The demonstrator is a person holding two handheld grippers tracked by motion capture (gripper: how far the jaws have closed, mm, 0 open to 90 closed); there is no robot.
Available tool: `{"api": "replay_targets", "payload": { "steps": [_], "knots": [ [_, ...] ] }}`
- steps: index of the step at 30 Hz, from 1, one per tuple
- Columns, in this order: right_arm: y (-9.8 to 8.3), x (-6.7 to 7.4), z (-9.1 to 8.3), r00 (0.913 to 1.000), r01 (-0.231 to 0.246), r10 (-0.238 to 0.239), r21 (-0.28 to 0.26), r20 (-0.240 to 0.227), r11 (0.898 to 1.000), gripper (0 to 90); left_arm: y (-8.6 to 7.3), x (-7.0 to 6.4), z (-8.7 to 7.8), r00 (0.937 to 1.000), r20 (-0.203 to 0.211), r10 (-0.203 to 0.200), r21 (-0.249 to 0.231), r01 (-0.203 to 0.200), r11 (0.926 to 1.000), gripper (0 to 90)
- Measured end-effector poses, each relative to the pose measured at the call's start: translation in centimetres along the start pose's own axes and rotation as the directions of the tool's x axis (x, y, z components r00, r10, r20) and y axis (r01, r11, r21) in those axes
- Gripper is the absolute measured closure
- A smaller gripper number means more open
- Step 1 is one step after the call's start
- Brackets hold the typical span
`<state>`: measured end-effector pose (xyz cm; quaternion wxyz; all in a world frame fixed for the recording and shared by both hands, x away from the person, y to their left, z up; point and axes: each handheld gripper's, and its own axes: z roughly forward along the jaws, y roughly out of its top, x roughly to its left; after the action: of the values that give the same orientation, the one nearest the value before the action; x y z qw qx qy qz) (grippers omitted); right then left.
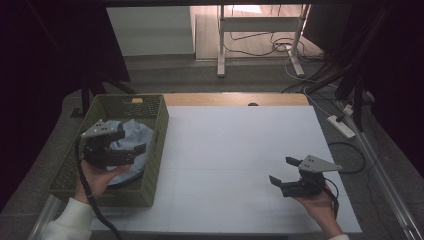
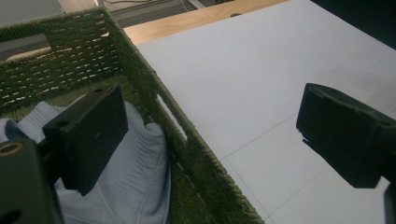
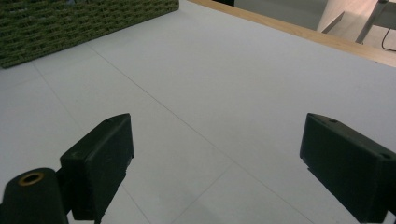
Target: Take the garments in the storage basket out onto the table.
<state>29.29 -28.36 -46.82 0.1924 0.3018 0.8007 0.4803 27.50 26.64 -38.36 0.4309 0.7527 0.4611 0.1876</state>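
Over the basket [image 1: 155, 150] at the table's left edge, the left gripper [image 1: 134, 140] hangs with jaws spread, one above the pale cloth [image 2: 135, 186] lying inside, the other outside the rim. The right gripper [image 1: 283, 173], jaws likewise spread and empty, hovers over the white sheet [image 1: 235, 150], well apart from the basket.

The left gripper [image 2: 212, 140] has its two black jaws wide apart. One jaw is at 8 o'clock, inside the green basket [image 2: 154, 88], right over the light blue cloth [image 2: 135, 186]. The other jaw is at 4 o'clock, outside the basket, over the white table [image 2: 243, 70]. The basket wall runs between the jaws. The cloth lies bunched in the basket at 7 o'clock. A wooden edge [image 2: 187, 21] shows at 12 o'clock.
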Motion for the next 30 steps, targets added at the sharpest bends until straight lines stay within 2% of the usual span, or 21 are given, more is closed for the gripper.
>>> {"api": "replay_targets", "payload": {
  "steps": [9, 30],
  "knots": [
    [-0.1, 0.0, 0.1, 0.9999, 0.006, -0.006, 0.009, 0.008, 1.0, 10.1, 0.6, 1.4, 0.0, 0.9993, -0.036, -0.014, 0.006, 0.014, 0.9999, 9.8],
    [-0.2, 0.1, 0.3, 0.9999, 0.009, -0.009, 0.019, 0.005, 1.0, 10.1, 0.9, 4.1, 0.5, 0.9957, -0.07, -0.06, 0.04, 0.063, 0.9972, 9.7]
  ]
}}
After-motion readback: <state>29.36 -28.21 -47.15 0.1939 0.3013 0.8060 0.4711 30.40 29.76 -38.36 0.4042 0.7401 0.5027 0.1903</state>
